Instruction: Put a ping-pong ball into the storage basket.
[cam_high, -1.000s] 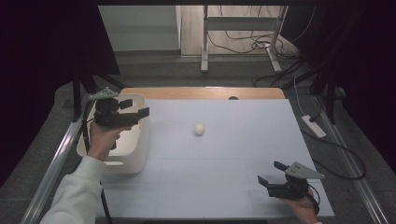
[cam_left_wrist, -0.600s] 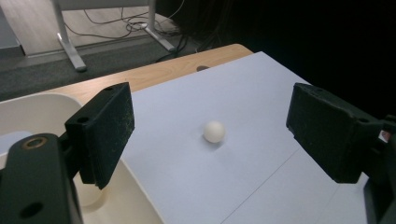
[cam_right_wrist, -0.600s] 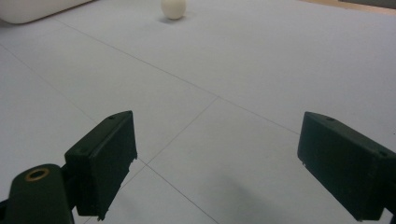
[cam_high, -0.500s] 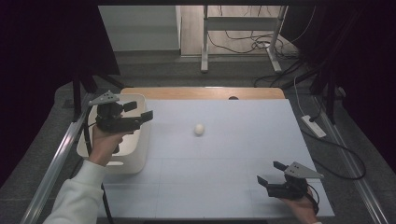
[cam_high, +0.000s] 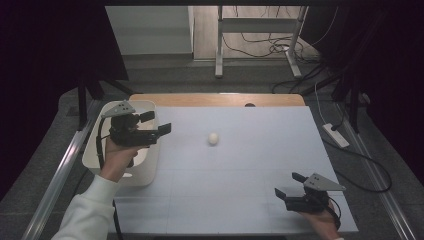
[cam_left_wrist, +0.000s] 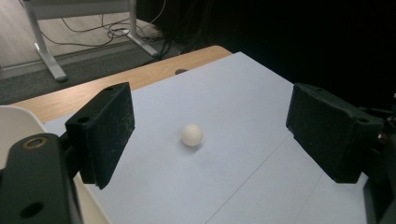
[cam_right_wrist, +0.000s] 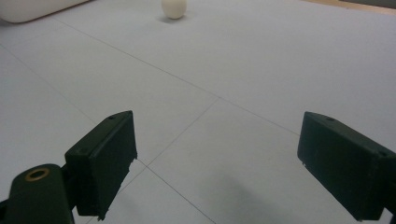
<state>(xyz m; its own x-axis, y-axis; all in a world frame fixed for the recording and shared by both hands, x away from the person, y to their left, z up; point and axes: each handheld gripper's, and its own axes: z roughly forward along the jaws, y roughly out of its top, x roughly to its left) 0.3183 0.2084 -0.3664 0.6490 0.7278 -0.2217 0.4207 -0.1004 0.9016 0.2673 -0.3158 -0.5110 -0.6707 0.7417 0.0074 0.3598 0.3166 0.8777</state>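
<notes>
Ball (cam_high: 213, 138) mid-counter (cam_high: 250, 200), untouched, well apart from both claws. Left claw (cam_high: 159, 123) spread and empty above the bin (cam_high: 145, 172), aimed at it; right claw (cam_high: 289, 184) spread, idle near the front edge. Grasp and drop into bin yet to come, by the look of it.

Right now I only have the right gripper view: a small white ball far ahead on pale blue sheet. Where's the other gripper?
Observer: The left gripper hovers over the white plastic bin at the table's left edge, jaws open, empty.
Operator: Is it aimed at the small white ball?
Observer: Yes, in the left gripper view the ball sits between its jaws, well ahead of them.
Operator: And my own gripper?
Observer: The right gripper is open near the sheet's front right corner, holding nothing.
</notes>
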